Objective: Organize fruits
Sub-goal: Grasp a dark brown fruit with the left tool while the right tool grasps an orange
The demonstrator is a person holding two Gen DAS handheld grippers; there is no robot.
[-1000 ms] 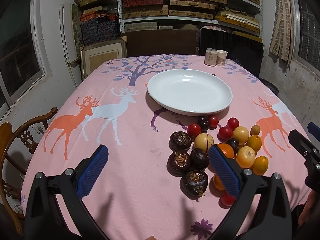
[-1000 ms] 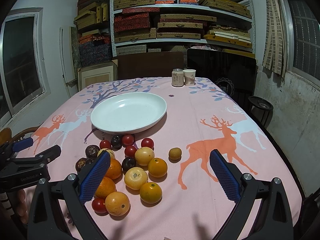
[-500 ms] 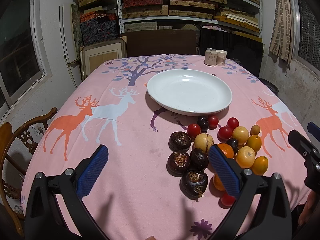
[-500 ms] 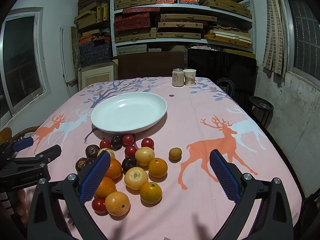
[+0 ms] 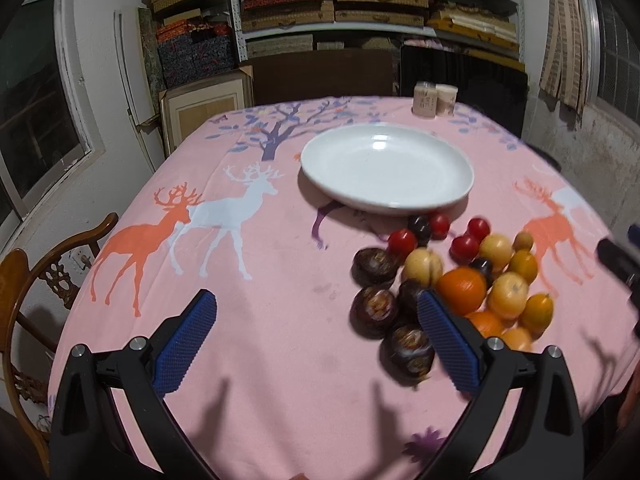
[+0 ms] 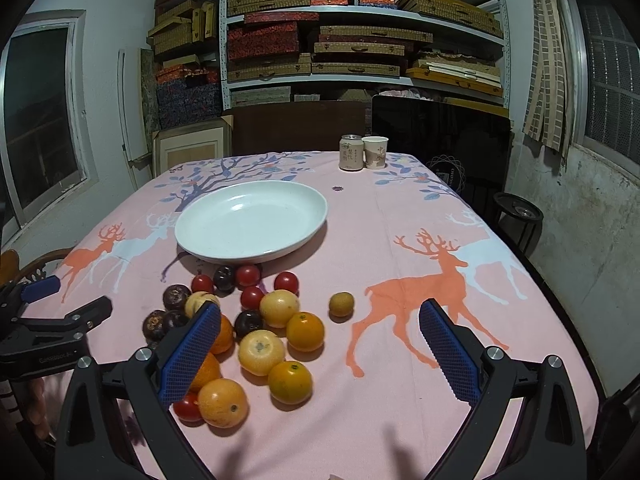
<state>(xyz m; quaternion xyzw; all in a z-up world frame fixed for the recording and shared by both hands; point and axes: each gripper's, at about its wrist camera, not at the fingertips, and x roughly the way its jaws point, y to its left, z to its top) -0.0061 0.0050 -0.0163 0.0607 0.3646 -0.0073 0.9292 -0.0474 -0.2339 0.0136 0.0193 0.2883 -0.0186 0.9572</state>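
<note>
Both the left gripper (image 5: pixel 316 340) and right gripper (image 6: pixel 320 350) hung wide open, holding nothing, near the fruit pile (image 6: pixel 256 328) (the white plate (image 6: pixel 200 240) beyond waited empty).

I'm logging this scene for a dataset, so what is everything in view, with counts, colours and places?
plate: one, white, nothing on it, mid-table.
red fruits: at least five, small, most just in front of the plate.
dark purple fruits: two smooth round ones among the red ones.
dark brown fruits: four or so, rough-skinned, left side of the pile.
orange and yellow fruits: about nine, near side of the pile; some hidden behind a finger.
small brownish fruit: one, apart, right of the pile.
can and paper cup: one each, far edge.
tablecloth: pink, deer print.
wooden chair: one, left of table.
left gripper: black, blue pads, open.
right gripper: same, open.
</note>
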